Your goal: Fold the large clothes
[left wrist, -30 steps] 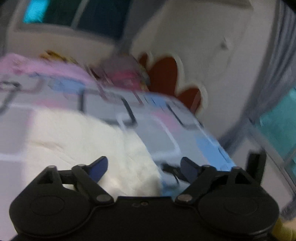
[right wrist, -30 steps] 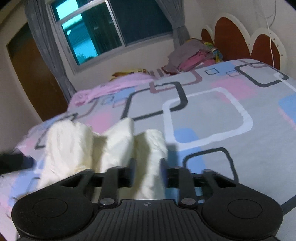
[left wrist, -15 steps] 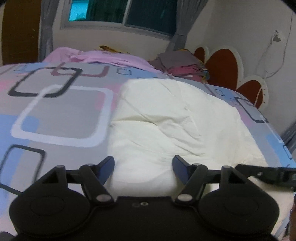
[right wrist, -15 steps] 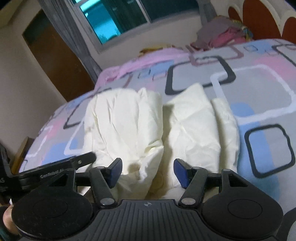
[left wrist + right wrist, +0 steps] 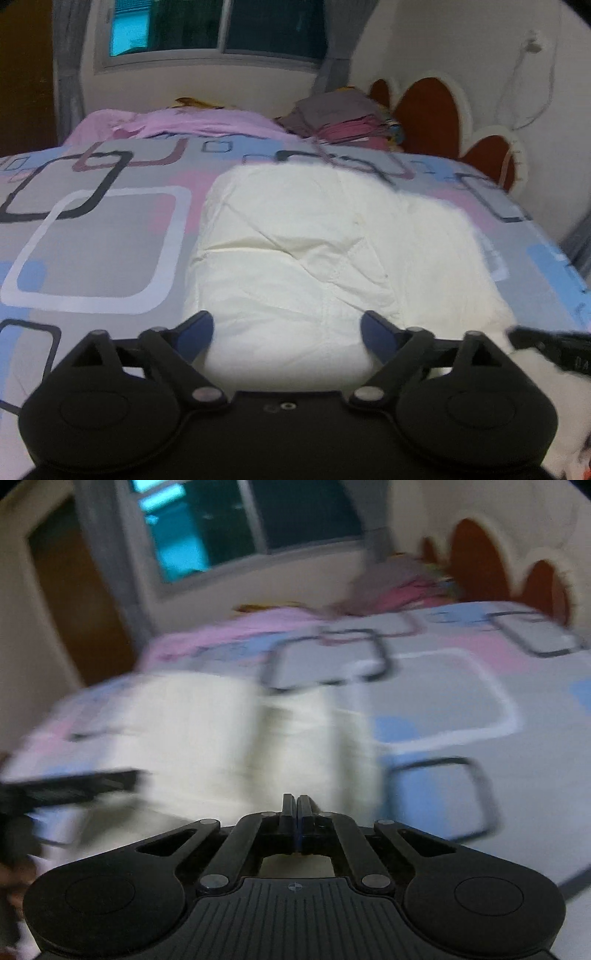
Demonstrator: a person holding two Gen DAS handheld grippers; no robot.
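Two grippers work over one cream garment [image 5: 317, 251] spread on a bed [image 5: 92, 236] whose cover carries grey, pink and blue squares.

Seen from the left wrist, the left gripper [image 5: 287, 330] has its jaws spread wide; they have just been opening further, and nothing is pinched between them. The near edge of the cream garment lies in the gap between the blue-tipped fingers [image 5: 195, 326], below them, and the pads do not press on it. To the left of the jaws lies bare bed cover. Straight ahead of the jaws the garment runs away toward a pink cloth [image 5: 192, 123] at the far edge of the bed. Ahead and to the right sits a pile of folded clothes [image 5: 343, 118], just beside the red scalloped headboard [image 5: 432, 110]. Far to the right of the jaws, the dark tip of the other tool pokes in over the garment's edge.

From the right wrist, the view is badly blurred. The right gripper [image 5: 297, 805] is clenched: its fingers meet with no gap. Whether any cloth is caught between them cannot be told. The garment lies ahead and to the left of the closed jaws, and patterned bed cover lies to their right.
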